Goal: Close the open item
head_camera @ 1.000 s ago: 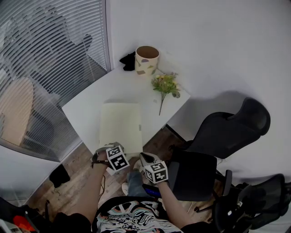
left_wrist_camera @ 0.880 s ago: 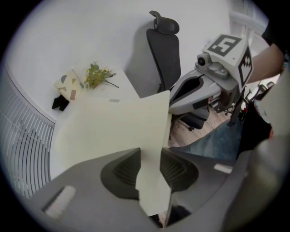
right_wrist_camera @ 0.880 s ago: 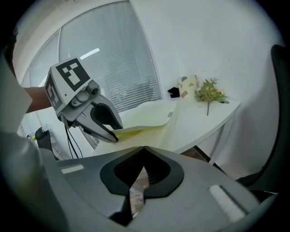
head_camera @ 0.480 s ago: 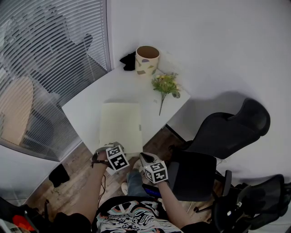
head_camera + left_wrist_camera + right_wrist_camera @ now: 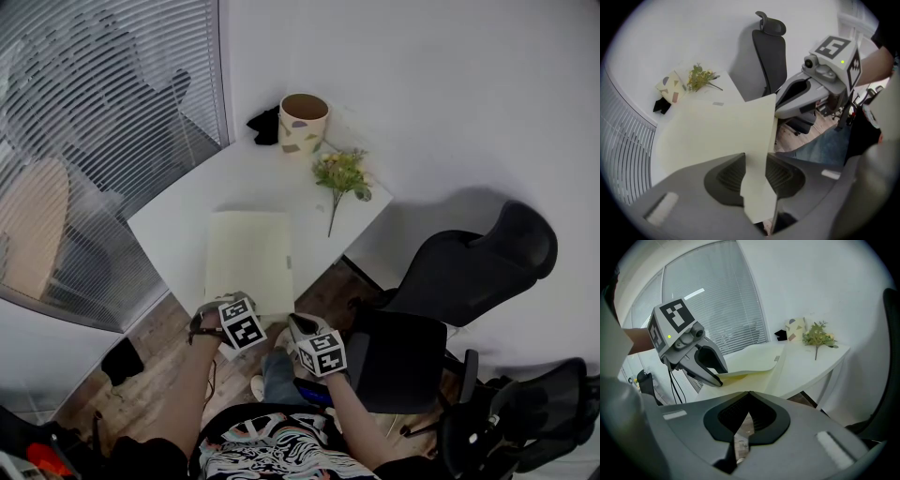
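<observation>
Two grippers: L gripper (image 5: 757,180) fingers pinch thin pale-yellow folder (image 5: 712,136) flap; R gripper (image 5: 749,397) fingers closed, empty

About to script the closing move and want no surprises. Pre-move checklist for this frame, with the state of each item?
1. Left gripper has hold of the folder: ok, jaws shut on the cover's near edge.
2. Right gripper free: ok, jaws together, nothing between them.
3. Cover lying flat: not ok, the right gripper view shows it arched above the sheet below.
4. Folder top clear: ok, the flowers and cup sit beyond its far edge.
5. Folder fully on the table: cannot tell at the near edge.
</observation>
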`<state>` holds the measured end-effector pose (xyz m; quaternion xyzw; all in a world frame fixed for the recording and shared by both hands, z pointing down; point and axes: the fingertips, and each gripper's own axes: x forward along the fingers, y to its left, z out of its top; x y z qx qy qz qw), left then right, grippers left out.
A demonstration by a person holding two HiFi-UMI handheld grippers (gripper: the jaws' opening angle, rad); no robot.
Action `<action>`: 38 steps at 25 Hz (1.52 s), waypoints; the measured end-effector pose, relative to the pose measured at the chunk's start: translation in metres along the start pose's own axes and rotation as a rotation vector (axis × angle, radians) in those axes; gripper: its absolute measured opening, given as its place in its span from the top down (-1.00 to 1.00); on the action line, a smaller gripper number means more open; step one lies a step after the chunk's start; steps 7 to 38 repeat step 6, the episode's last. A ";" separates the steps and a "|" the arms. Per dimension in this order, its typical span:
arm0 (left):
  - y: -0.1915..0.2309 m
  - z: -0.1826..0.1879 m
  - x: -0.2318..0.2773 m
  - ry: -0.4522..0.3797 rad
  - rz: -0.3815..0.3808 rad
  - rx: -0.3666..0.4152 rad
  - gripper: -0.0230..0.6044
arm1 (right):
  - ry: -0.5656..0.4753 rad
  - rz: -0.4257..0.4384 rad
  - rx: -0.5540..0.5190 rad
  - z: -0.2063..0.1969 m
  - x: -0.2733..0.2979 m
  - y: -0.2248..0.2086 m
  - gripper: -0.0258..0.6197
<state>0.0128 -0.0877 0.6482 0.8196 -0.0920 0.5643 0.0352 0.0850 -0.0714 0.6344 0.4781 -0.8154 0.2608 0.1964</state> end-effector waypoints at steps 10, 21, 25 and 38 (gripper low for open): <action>0.000 0.001 0.001 0.005 -0.003 0.006 0.38 | 0.000 -0.001 -0.009 0.000 0.000 0.000 0.92; 0.000 0.001 0.001 0.005 -0.003 0.006 0.38 | 0.000 -0.001 -0.009 0.000 0.000 0.000 0.92; 0.000 0.001 0.001 0.005 -0.003 0.006 0.38 | 0.000 -0.001 -0.009 0.000 0.000 0.000 0.92; 0.000 0.001 0.001 0.005 -0.003 0.006 0.38 | 0.000 -0.001 -0.009 0.000 0.000 0.000 0.92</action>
